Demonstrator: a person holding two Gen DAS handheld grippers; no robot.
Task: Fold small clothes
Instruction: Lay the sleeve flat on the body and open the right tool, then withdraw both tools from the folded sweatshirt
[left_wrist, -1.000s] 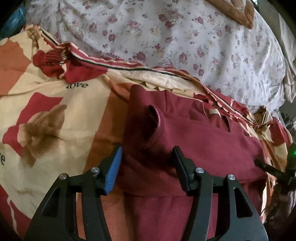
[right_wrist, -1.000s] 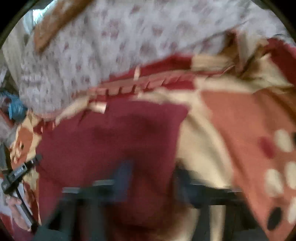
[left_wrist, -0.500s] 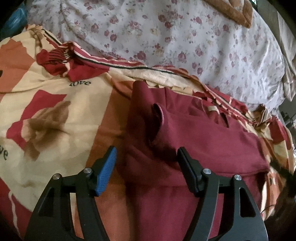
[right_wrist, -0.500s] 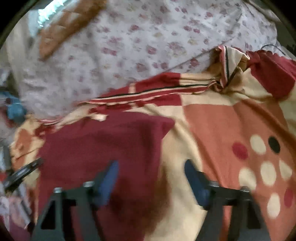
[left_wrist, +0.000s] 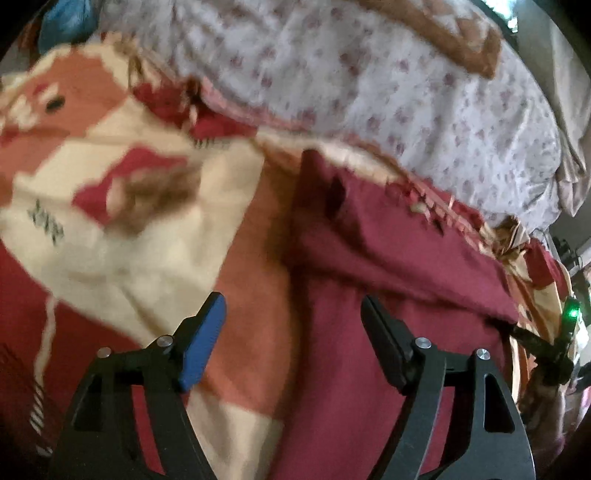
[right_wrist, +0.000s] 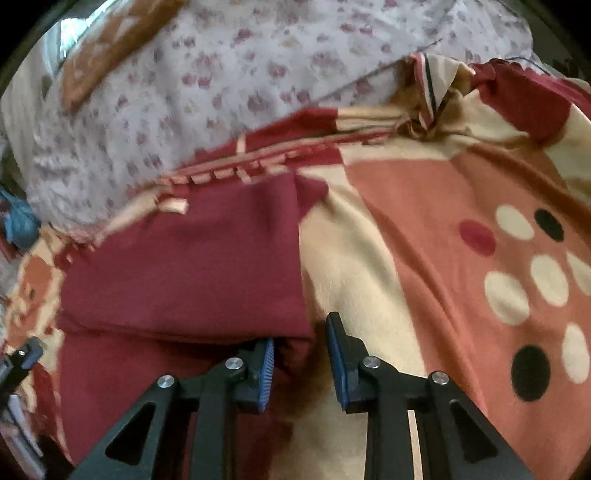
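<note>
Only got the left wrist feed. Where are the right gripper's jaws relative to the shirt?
Observer: The right gripper is at the shirt's folded right corner. Its jaws have just been closing, with the cloth edge between them.
Operator: Pinched?
Observer: Cannot tell. A narrow gap still shows, and the finger on the picture's right lies over bare blanket.
Operator: What's beside the shirt on that side?
Observer: Blanket, printed there with cream, red and black dots.

maroon garment (left_wrist: 388, 266), part-folded, flat on patterned blanket (left_wrist: 147, 258)
</note>
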